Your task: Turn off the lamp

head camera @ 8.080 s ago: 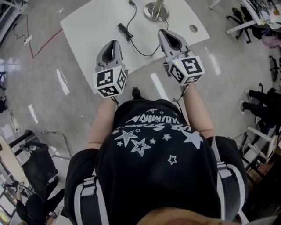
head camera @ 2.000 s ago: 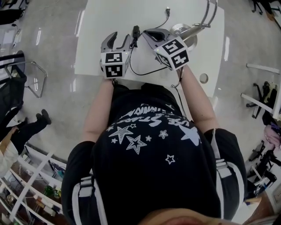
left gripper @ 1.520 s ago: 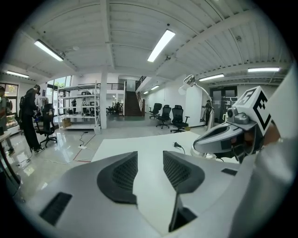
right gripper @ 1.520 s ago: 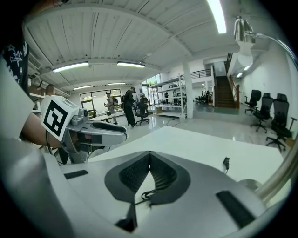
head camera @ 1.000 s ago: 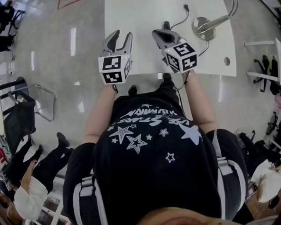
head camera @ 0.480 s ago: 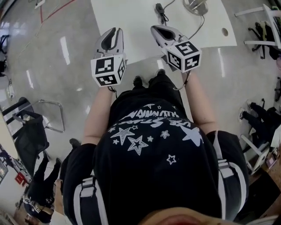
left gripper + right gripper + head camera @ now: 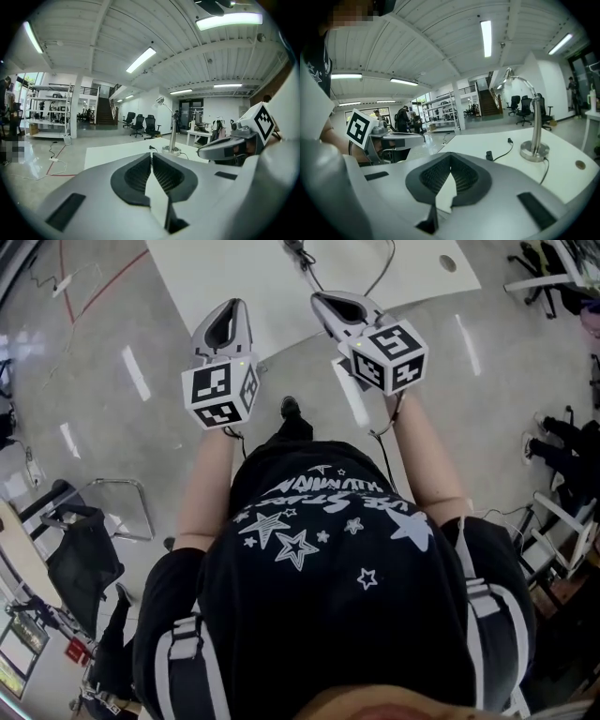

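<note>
The desk lamp (image 7: 534,149) stands on the white table (image 7: 497,140), with its round base (image 7: 172,150) and curved metal neck beyond both grippers. Its black cord carries an inline switch (image 7: 489,155). In the head view only the cord (image 7: 302,255) shows on the table (image 7: 234,277); the lamp itself is out of frame. My left gripper (image 7: 232,307) hovers over the floor short of the table's edge, its jaws closing tip to tip with nothing between them (image 7: 151,153). My right gripper (image 7: 321,300) is level with it, shut and empty (image 7: 450,158).
A cable hole (image 7: 447,262) is in the table's right part. A folding chair (image 7: 89,554) stands on the glossy floor at the left, and chairs and a seated person (image 7: 562,451) at the right. Office chairs (image 7: 143,126) and shelving (image 7: 47,110) are far behind the table.
The table and lamp have slid away toward the top of the head view as both grippers drew back from them. The left jaws went from wide apart to closed.
</note>
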Available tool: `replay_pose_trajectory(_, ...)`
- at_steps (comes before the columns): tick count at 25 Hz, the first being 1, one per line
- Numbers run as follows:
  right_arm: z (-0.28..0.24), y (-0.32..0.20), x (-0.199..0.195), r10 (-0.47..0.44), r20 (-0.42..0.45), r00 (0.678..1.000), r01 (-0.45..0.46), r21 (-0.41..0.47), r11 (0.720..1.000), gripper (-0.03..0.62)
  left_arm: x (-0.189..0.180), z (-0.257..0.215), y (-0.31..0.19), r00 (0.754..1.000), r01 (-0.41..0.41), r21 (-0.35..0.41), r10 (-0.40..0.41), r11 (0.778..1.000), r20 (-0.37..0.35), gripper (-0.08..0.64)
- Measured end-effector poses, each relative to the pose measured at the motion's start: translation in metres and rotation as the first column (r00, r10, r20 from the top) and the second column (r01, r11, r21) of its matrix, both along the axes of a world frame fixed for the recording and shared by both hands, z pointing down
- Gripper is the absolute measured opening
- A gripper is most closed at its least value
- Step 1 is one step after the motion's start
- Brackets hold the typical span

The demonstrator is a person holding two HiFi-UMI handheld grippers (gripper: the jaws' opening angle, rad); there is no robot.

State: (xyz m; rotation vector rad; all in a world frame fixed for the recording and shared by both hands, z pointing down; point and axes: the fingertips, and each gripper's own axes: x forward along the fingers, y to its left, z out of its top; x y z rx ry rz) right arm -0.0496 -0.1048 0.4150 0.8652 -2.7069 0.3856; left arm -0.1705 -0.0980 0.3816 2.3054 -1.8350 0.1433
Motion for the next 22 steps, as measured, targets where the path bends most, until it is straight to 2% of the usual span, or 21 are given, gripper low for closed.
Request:
replay_pose_trajectory(12, -0.03, 0.09, 0.076, 0.034, 0.007, 0.999, -0.034, 0.064, 0.997, 0.005, 0.074, -0.029, 0.086, 1.0, -0.028, 0.057, 0.028, 0.998, 0.003, 0.025)
replay_pose_trajectory(22, -0.054, 0.142, 0.11, 0.042, 0.009, 0.999, -0.043, 0.133, 0.99, 0.005, 0.114, -0.046, 0.142, 0.999, -0.047, 0.1, 0.048, 0.994, -0.002, 0.025)
